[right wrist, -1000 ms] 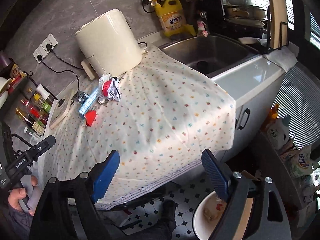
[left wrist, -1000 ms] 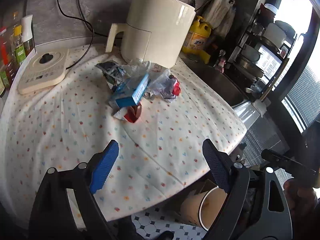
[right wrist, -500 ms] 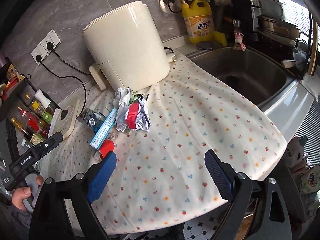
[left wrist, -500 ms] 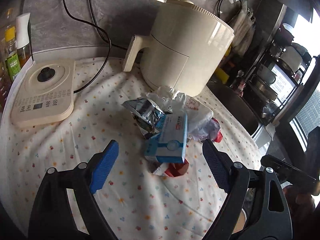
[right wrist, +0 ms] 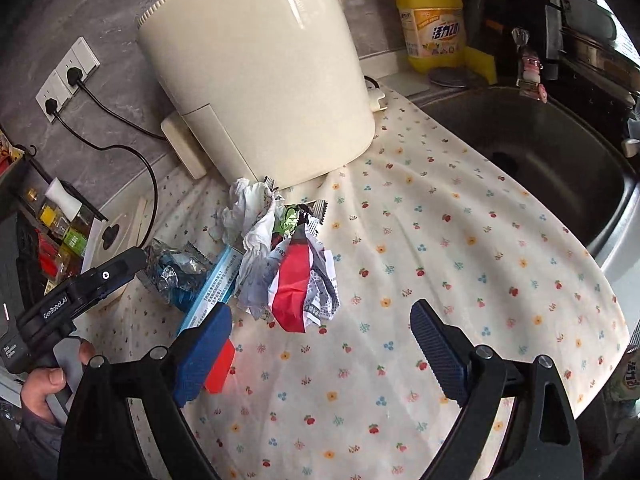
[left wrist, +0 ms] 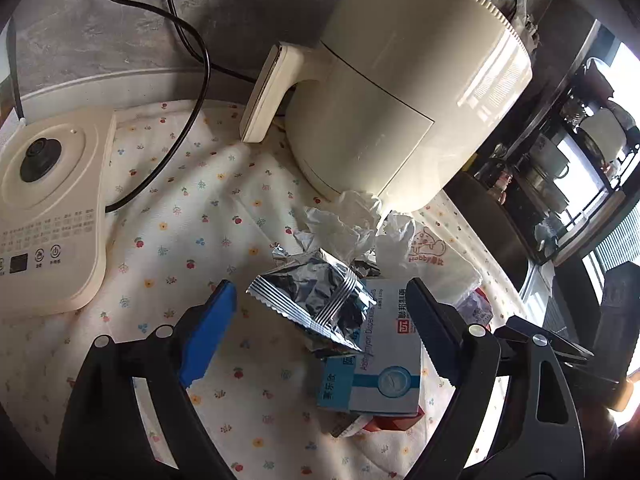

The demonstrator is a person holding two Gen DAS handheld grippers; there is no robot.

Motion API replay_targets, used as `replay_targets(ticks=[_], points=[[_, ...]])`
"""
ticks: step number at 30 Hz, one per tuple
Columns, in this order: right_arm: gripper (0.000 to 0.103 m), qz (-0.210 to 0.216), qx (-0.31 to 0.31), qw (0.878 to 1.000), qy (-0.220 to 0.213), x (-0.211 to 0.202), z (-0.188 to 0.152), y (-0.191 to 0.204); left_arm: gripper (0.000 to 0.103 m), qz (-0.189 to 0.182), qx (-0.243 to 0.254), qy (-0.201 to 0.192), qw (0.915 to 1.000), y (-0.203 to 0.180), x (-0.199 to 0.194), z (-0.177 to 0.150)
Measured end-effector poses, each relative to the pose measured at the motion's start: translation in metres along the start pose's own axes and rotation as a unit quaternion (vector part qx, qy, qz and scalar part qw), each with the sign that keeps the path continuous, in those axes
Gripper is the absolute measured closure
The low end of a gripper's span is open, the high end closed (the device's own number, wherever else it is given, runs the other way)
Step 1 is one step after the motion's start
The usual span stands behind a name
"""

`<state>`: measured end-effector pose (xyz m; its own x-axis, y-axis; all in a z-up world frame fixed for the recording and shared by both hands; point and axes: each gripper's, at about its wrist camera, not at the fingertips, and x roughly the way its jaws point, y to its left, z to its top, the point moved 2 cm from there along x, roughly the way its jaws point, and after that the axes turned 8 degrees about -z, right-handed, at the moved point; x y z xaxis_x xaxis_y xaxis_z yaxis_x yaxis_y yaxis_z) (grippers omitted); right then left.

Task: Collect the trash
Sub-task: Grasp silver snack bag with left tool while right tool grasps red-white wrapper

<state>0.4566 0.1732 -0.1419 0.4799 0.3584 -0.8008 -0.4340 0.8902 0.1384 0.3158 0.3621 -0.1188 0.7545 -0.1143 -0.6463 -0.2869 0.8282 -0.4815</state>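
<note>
A trash pile lies on the flowered cloth in front of a cream appliance. In the left wrist view, my left gripper [left wrist: 320, 332] is open, its jaws on either side of a silver foil wrapper [left wrist: 316, 300] that lies on a blue-and-white box [left wrist: 380, 364]; crumpled white paper [left wrist: 352, 224] lies behind. In the right wrist view, my right gripper [right wrist: 320, 348] is open just in front of a crumpled red-and-white wrapper [right wrist: 300, 284]. The white paper [right wrist: 252, 212], blue box [right wrist: 216, 284], foil [right wrist: 176, 272] and a red piece [right wrist: 220, 364] lie to the left.
The cream appliance [left wrist: 400, 100] stands right behind the pile, its cord [left wrist: 192, 60] running left. A cream control base [left wrist: 44, 208] sits at left. A steel sink [right wrist: 540, 152] and yellow detergent bottle [right wrist: 434, 24] lie to the right. Condiment bottles [right wrist: 60, 220] stand far left.
Both grippers have moved forward from beyond the counter edge to right at the trash pile. Both stay open. The trash has not moved.
</note>
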Motion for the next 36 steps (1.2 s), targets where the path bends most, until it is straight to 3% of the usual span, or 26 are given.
replay_targets(ticks=[6,7,8,9,10,12,13,24,36], points=[[0.027,0.005,-0.011,1.0,0.015,0.026,0.013,0.013,0.018,-0.023,-0.023,0.003,0.9995,0.01,0.016,0.005],[0.036,0.002,-0.011,1.0,0.021,0.03,0.015,0.013,0.021,-0.027,-0.029,0.005,0.9992,0.012,0.018,0.005],[0.045,0.005,-0.01,0.999,0.03,0.034,0.015,0.013,0.035,-0.032,-0.034,0.009,0.9989,0.013,0.019,0.004],[0.064,0.011,-0.008,0.999,0.039,0.037,0.015,0.014,0.044,-0.036,-0.036,0.017,0.9986,0.012,0.021,0.003],[0.07,0.015,-0.008,0.999,0.04,0.036,0.014,0.014,0.06,-0.038,-0.036,0.025,0.9983,0.012,0.022,0.001],[0.073,0.022,-0.018,0.999,0.033,0.028,0.013,0.016,0.063,-0.037,-0.031,0.019,0.9987,0.011,0.016,-0.001],[0.082,0.026,-0.023,0.999,0.03,0.024,0.012,0.017,0.066,-0.037,-0.027,0.011,0.9989,0.01,0.01,-0.001],[0.084,0.043,-0.024,0.999,-0.009,-0.034,-0.008,0.0,0.069,-0.014,-0.012,-0.051,0.9985,-0.016,-0.047,-0.016],[0.084,0.058,-0.005,0.998,-0.029,-0.104,-0.061,-0.043,0.068,-0.014,0.029,-0.062,0.9976,-0.082,-0.081,-0.06]])
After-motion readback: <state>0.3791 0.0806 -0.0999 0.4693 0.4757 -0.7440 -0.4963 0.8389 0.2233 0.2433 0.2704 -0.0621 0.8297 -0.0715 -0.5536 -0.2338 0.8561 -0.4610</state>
